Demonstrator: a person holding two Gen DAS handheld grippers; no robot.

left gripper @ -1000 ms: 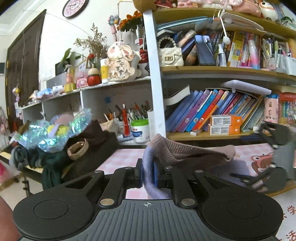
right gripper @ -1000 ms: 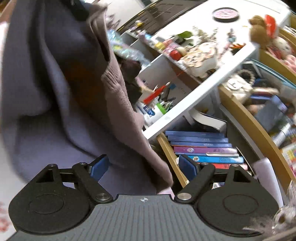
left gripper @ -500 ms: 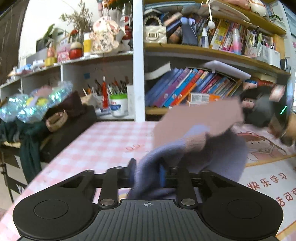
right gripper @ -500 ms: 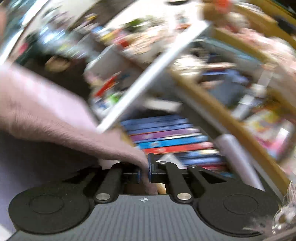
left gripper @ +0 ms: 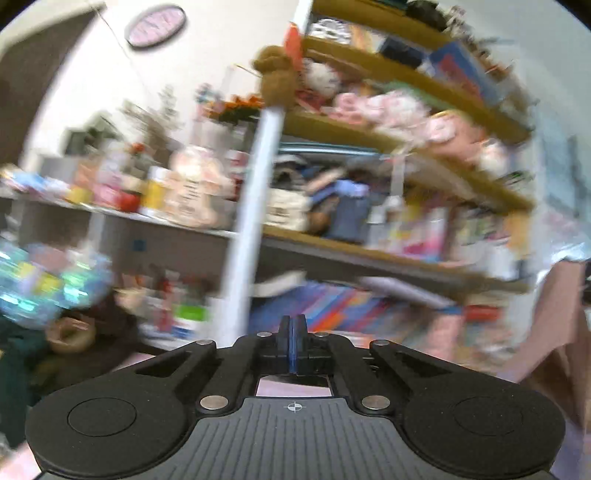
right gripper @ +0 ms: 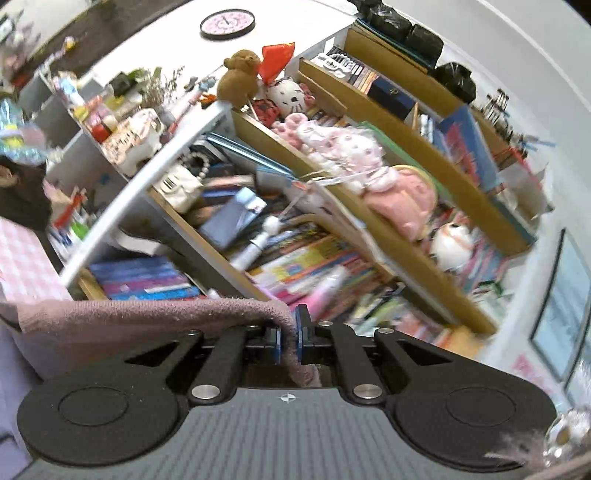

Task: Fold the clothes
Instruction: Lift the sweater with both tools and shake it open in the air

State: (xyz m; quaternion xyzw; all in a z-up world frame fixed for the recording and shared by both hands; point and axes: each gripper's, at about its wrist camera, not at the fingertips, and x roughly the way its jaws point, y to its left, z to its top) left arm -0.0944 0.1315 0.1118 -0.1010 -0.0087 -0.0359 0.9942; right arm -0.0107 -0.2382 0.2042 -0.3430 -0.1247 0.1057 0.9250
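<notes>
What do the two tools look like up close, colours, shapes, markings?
Both match. The left tool and right tool have matte black angled linkage arms with silver pivot pins, blue pads on the inner finger faces, a ribbed grey-black body flanked by two round black discs, and a small white crosshair mark. No cables or sleeves visible.

Quick count from what's visible: two black two-finger grippers, the left one and the right one. One mauve knitted garment. One round pink-faced wall clock. One brown plush teddy bear, one white cat-face plush, and one pink checked tablecloth. Books on the wooden shelves: loads, too blurred to count.
</notes>
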